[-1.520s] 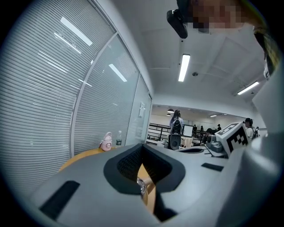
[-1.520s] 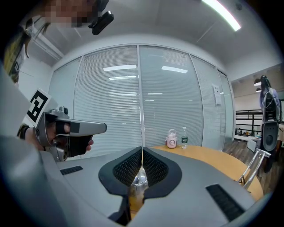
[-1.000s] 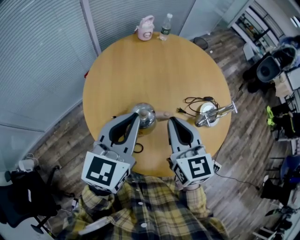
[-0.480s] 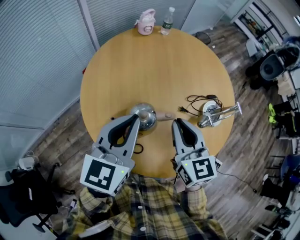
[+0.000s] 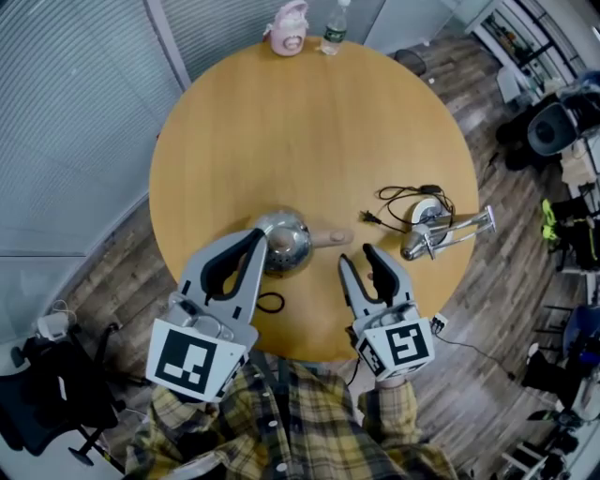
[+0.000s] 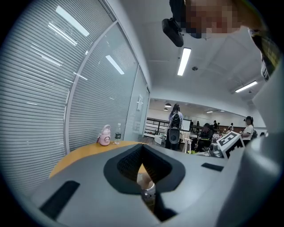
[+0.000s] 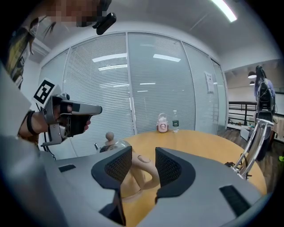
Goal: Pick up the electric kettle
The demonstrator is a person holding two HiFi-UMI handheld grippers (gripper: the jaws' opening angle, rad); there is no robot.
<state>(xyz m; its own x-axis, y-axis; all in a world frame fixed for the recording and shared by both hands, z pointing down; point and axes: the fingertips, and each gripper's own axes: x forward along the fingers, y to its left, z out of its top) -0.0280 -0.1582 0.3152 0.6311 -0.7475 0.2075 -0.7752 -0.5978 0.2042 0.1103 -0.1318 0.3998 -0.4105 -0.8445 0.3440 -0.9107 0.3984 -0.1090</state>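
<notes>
The electric kettle (image 5: 284, 244), a shiny steel dome with a beige handle (image 5: 328, 238), stands near the front of the round wooden table (image 5: 309, 122). My left gripper (image 5: 257, 237) is shut with nothing in it, its tips at the kettle's left side. Through the gap behind its tips the left gripper view shows the kettle's lid knob (image 6: 147, 188). My right gripper (image 5: 360, 259) sits just in front of the handle, and its jaws are opening. In the right gripper view the handle (image 7: 143, 170) shows in the gap between the pads (image 7: 119, 165), which do not press on it.
The kettle's round base with a black cord (image 5: 424, 211) and a chrome fixture (image 5: 450, 232) lie at the table's right. A pink bottle (image 5: 288, 28) and a water bottle (image 5: 335, 26) stand at the far edge. A black loop (image 5: 270, 303) lies near the front edge. Office chairs (image 5: 553, 127) crowd the right.
Both grippers have sunk toward the table. The right gripper's jaws were together and now stand apart in front of the kettle handle. The kettle has stayed in place.
</notes>
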